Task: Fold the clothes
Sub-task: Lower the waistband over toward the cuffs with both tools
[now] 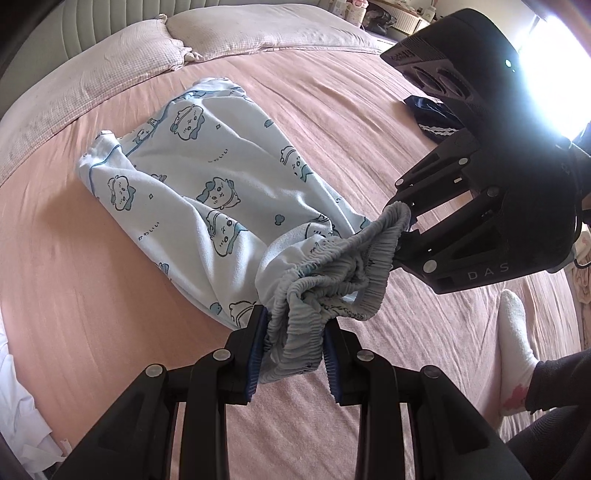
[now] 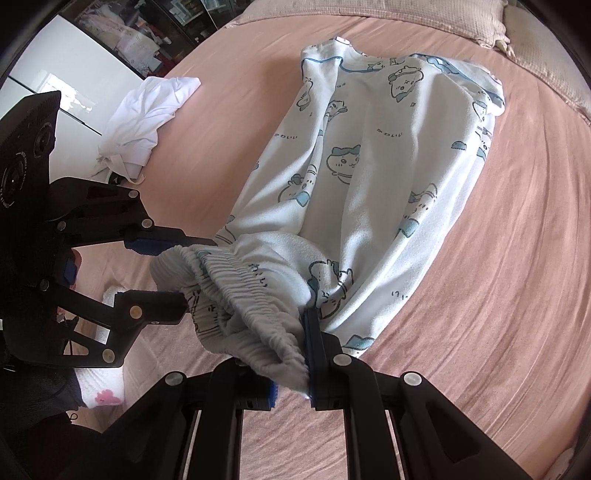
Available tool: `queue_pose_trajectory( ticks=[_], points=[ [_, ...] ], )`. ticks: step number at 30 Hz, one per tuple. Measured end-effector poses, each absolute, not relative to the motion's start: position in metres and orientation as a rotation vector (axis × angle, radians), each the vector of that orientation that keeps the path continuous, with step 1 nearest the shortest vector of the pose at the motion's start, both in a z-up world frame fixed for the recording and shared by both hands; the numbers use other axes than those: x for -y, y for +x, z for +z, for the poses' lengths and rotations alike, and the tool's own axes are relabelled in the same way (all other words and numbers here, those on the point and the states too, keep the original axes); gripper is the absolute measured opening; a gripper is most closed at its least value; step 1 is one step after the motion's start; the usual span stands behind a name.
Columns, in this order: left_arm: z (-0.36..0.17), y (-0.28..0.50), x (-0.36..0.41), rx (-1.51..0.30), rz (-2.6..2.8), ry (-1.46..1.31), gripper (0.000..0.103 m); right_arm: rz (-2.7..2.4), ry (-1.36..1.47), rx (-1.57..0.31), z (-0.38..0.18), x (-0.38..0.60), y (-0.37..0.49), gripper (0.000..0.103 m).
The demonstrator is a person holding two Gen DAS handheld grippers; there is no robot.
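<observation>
A bedroom in someone's home. The bed (image 1: 92,295) wears a pink sheet, with pillows (image 1: 110,70) against a padded headboard (image 1: 92,18). Clothes lie about.

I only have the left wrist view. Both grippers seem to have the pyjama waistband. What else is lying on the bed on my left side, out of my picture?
Observer: A crumpled white garment lies near the bed's edge, apart from the pyjama pants.
Operator: Is the right gripper really clamped?
Observer: Yes, the right gripper has its jaws shut on the waistband.
Operator: Does the far end lie flat?
Observer: Mostly; its right corner is bunched near the pillow.
</observation>
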State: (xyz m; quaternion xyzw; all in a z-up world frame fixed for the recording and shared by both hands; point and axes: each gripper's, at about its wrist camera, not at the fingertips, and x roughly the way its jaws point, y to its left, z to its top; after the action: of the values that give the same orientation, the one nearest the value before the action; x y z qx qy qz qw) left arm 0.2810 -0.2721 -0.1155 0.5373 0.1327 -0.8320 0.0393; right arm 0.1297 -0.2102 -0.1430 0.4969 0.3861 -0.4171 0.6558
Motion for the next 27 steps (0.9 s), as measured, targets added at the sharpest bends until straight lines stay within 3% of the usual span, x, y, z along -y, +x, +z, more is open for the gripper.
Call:
queue_pose_trajectory(
  ticks=[16, 27],
  points=[
    [-0.123, 0.284, 0.262, -0.396, -2.54, 1.667, 0.026, -0.935, 1.142, -0.889, -0.141, 0.199, 0.13, 0.009],
    [-0.099, 0.28, 0.281, -0.209, -2.522, 1.604, 0.026, -0.964, 1.022, -0.91, -0.104, 0.219, 0.131, 0.009]
  ],
)
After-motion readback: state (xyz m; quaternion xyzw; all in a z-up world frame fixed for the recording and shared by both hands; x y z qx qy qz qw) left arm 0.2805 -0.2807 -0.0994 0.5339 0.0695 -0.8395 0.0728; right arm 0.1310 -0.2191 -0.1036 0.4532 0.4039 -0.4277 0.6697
